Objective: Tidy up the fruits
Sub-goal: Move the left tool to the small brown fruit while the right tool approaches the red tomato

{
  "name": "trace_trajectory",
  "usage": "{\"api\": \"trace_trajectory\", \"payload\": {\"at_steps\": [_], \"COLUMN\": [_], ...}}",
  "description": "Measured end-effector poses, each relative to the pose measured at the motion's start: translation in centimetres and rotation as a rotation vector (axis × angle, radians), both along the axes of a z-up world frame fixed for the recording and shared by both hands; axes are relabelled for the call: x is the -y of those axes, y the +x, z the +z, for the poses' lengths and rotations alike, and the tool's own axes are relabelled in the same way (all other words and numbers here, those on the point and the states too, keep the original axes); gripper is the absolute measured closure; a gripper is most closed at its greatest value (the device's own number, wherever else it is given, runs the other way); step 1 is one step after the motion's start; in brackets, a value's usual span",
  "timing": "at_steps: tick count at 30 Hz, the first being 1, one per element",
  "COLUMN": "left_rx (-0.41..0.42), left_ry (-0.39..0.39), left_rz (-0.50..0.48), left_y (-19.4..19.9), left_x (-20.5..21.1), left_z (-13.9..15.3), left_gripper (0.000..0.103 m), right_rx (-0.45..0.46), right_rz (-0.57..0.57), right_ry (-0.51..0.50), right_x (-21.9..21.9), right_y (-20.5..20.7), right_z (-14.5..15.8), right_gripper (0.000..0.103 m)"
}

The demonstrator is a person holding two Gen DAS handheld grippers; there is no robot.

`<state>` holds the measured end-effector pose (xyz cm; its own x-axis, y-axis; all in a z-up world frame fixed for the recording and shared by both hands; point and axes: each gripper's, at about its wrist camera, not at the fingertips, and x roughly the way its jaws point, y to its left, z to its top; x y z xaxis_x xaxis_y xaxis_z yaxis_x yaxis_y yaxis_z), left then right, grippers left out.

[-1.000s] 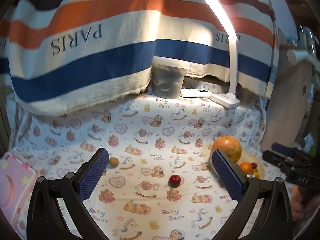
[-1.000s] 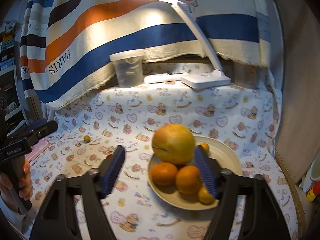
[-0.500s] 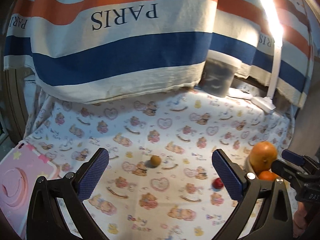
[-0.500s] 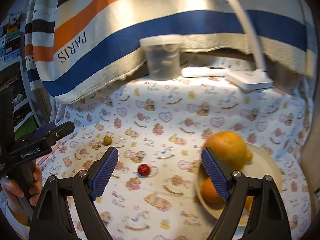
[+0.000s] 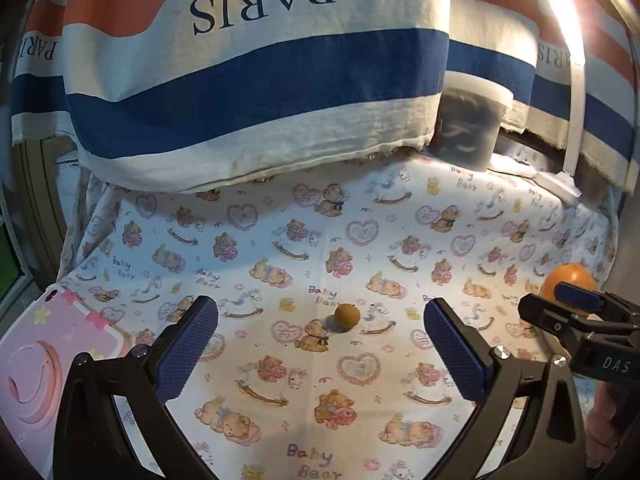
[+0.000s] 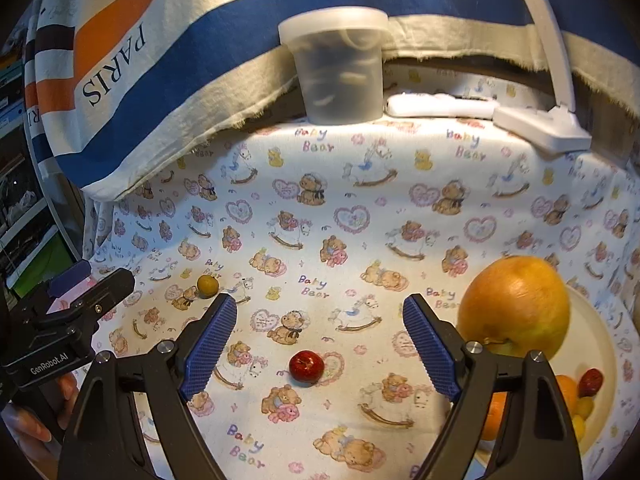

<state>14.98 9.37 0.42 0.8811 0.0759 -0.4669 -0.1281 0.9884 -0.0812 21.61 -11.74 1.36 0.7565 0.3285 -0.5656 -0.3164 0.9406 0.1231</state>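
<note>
A small brown round fruit [image 5: 346,315] lies on the bear-print cloth, just ahead of my open, empty left gripper [image 5: 320,350]; it also shows in the right wrist view [image 6: 207,285]. A small red fruit [image 6: 306,366] lies between the fingers of my open, empty right gripper [image 6: 320,344], slightly left of centre. A cream plate [image 6: 600,344] at the right holds a large orange-yellow fruit [image 6: 516,304], small oranges [image 6: 566,390], yellow fruits and a red one [image 6: 591,382]. The large fruit shows in the left view [image 5: 570,278] behind the right gripper's body [image 5: 580,324].
A lidded translucent tub [image 6: 340,68] stands at the back against the striped PARIS cloth [image 5: 260,60]. A white desk lamp base [image 6: 544,126] and a white remote [image 6: 440,104] sit back right. A pink tablet case [image 5: 44,356] lies at the left edge.
Both grippers swung left. The left view now centres the brown fruit and the red fruit has left it. The right view now has the red fruit between its fingers, the plate at the right.
</note>
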Motion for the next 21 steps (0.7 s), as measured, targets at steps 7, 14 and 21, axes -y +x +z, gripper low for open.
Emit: {"api": "trace_trajectory", "payload": {"at_steps": [7,14,21], "left_rx": [-0.036,-0.076,-0.109], "left_ry": [0.060,-0.026,-0.016], "left_rz": [-0.002,0.040,0.056], "left_y": [0.9,1.6,2.0], "left_x": [1.2,-0.3,-0.2], "left_z": [-1.2,-1.7,-2.1], "left_gripper": [0.001,0.001,0.001], "right_rx": [0.014,-0.053,-0.147], "right_rz": [0.041,0.082,0.079], "right_ry": [-0.017,-0.049,-0.115], "right_x": [-0.4,-1.4,-2.2], "right_y": [0.1,0.9,2.0], "right_z": [-1.1,-2.3,-4.4], "right_gripper": [0.016,0.016,0.032]}}
